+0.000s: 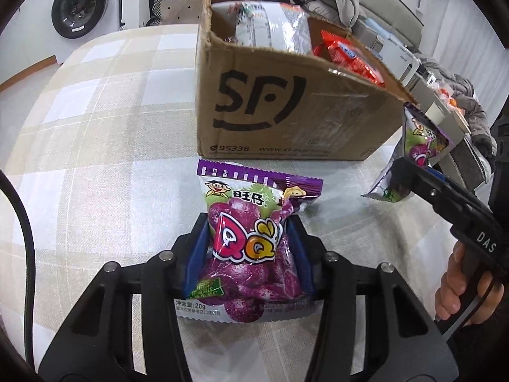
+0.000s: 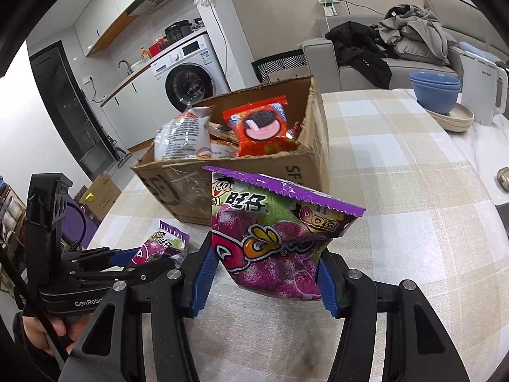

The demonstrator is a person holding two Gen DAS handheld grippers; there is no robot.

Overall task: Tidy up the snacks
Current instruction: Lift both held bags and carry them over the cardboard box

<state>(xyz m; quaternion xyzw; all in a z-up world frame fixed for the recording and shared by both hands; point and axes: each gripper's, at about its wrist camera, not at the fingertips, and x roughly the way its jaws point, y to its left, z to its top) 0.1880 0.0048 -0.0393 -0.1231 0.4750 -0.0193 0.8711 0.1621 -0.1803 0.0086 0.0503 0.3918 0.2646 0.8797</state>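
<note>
We hold a purple gummy packet in each claw, both near the cardboard box on the checked table. The left claw is clamped on the left packet, its blue pads squeezing the lower half so the wrapper bulges; the packet's top stands free just in front of the box's near wall. The right claw is clamped on the right packet, which is creased across the middle and tilted, at the box's near corner.

The box already holds a red cookie pack and a silver bag, so free room inside looks limited. We judge the risks as follows: the smooth, puffy wrappers could slide out of the pads as we lift over the rim; a packet's hanging edge could catch the torn cardboard rim and push the light box; and both claws heading for the same opening could collide there.
</note>
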